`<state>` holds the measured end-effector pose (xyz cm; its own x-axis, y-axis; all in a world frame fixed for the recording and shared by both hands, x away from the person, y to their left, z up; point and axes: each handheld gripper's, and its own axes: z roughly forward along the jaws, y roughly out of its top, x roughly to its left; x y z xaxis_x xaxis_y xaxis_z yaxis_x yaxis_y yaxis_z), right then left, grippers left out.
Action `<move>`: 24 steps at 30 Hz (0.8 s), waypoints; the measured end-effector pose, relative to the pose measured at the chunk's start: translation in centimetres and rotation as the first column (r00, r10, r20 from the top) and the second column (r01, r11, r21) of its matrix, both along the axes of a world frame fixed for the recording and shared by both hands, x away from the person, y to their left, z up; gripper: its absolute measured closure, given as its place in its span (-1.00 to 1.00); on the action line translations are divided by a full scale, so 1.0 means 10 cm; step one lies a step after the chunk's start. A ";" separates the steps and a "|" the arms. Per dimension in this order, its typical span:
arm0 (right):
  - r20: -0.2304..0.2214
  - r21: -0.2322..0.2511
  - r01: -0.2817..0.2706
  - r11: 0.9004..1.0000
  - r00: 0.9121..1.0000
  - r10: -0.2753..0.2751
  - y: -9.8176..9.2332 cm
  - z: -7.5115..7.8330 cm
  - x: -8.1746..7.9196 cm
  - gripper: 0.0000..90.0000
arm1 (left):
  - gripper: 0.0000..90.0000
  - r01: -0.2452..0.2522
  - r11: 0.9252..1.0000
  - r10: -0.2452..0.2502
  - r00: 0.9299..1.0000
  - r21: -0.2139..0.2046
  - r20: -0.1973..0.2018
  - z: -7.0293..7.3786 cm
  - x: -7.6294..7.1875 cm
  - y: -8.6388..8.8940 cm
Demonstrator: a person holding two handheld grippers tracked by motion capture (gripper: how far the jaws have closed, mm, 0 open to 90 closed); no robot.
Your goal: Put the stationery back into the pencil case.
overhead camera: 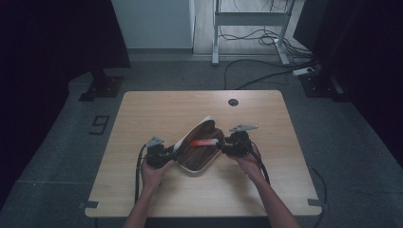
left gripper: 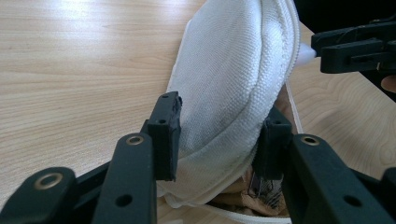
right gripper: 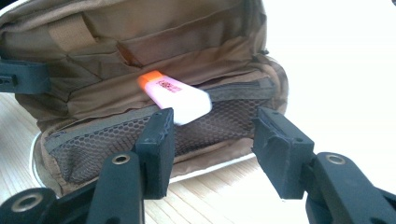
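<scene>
A white zip pouch (overhead camera: 205, 124) with a brown lining lies open in the middle of the table. In the left gripper view its white lid (left gripper: 233, 70) stands up on edge. My left gripper (left gripper: 219, 135) is shut on the lower edge of that lid, both pads pressing the fabric. An orange-capped white stick (right gripper: 175, 93) lies across the pouch's inner pockets, above a mesh pocket (right gripper: 102, 140). My right gripper (right gripper: 215, 135) is open at the pouch's right rim. The stick's white end sits just behind its left finger (right gripper: 156, 135). From above, the stick (overhead camera: 203, 142) lies between both grippers.
The wooden table (overhead camera: 157, 109) has a round cable hole (overhead camera: 233, 102) near its far edge. Bare wood surrounds the pouch on all sides. Beyond the table are a metal desk frame (overhead camera: 216, 42), floor cables (overhead camera: 256, 78) and dark screens.
</scene>
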<state>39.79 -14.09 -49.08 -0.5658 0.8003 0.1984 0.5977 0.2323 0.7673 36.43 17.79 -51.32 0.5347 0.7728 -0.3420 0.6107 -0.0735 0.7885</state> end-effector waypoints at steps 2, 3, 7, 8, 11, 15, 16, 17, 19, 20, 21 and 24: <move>0.000 0.004 0.001 1.000 1.000 -0.001 -0.03 0.00 -0.01 0.05 | 0.30 0.000 1.000 0.000 1.000 0.000 0.000 0.00 0.00 0.00; 0.001 0.005 0.003 1.000 1.000 -0.003 -0.04 -0.01 -0.02 0.05 | 0.30 0.000 1.000 0.000 1.000 0.000 0.000 0.00 0.00 0.00; 0.007 0.013 0.007 1.000 1.000 -0.007 -0.08 -0.02 -0.06 0.05 | 0.30 -0.001 1.000 0.001 1.000 0.000 0.000 0.00 0.00 0.00; 0.007 0.015 0.010 1.000 1.000 -0.010 -0.10 -0.03 -0.07 0.05 | 0.30 -0.001 1.000 0.001 1.000 0.002 0.001 0.00 0.00 0.00; 0.012 0.021 0.013 1.000 1.000 -0.013 -0.15 -0.04 -0.10 0.05 | 0.31 -0.002 1.000 0.002 1.000 0.000 -0.001 0.00 0.00 0.00; 0.017 0.031 0.021 0.999 1.000 -0.022 -0.22 -0.06 -0.13 0.05 | 0.31 -0.002 1.000 0.002 1.000 0.002 0.001 0.00 0.00 0.00; 0.019 0.034 0.024 0.999 1.000 -0.024 -0.24 -0.06 -0.14 0.05 | 0.31 -0.002 1.000 0.002 1.000 0.002 0.001 0.00 0.00 0.00; 0.021 0.036 0.025 0.999 0.999 -0.025 -0.25 -0.06 -0.15 0.05 | 0.31 -0.002 1.000 0.002 1.000 0.002 0.001 0.00 0.00 0.00; 0.024 0.040 0.032 0.999 0.999 -0.033 -0.30 -0.08 -0.18 0.04 | 0.31 -0.001 1.000 0.001 1.000 0.003 0.001 0.00 0.00 0.00; 0.024 0.040 0.032 0.999 0.999 -0.033 -0.30 -0.08 -0.18 0.04 | 0.31 -0.002 1.000 0.002 1.000 0.003 0.001 0.00 0.00 0.00; 0.029 0.040 0.033 0.999 0.999 -0.034 -0.31 -0.08 -0.19 0.04 | 0.31 -0.002 1.000 0.002 1.000 0.003 0.001 0.00 0.00 -0.01; 0.032 0.050 0.035 0.998 0.999 -0.037 -0.35 -0.09 -0.22 0.04 | 0.31 -0.001 1.000 0.001 1.000 0.004 0.002 0.00 0.00 -0.01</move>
